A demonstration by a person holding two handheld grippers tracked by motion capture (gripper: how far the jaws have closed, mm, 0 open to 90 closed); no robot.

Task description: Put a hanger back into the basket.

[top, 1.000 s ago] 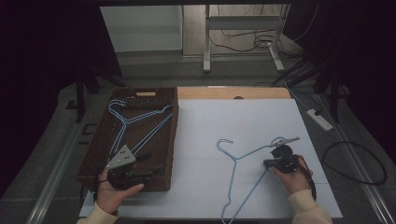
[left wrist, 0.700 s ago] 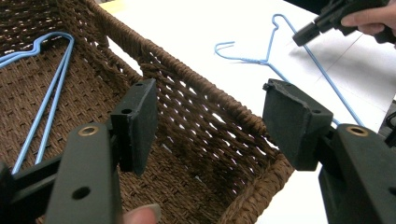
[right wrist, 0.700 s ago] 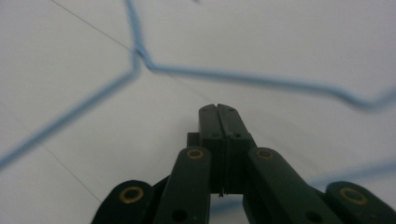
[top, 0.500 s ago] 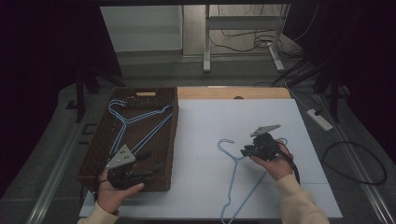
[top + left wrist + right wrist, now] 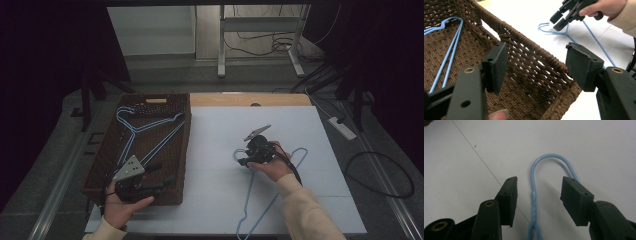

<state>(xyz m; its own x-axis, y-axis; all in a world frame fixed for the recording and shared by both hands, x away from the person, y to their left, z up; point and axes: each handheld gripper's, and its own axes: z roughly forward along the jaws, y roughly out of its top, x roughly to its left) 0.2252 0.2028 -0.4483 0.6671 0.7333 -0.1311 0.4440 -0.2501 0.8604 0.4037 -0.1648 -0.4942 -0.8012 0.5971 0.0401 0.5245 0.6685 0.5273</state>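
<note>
My right gripper [image 5: 246,161] had slid over to the blue hanger [image 5: 534,202], jaws just opening around its twisted neck, gripping nothing, ready to lift it.

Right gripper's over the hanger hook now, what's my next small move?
Probably lower and close: the right gripper has just been opening, and its fingers straddle the blue hanger's twisted neck without touching, the hanger flat on the white table.

hanger [image 5: 534,202] shoulders cut off at frame bottom
</note>
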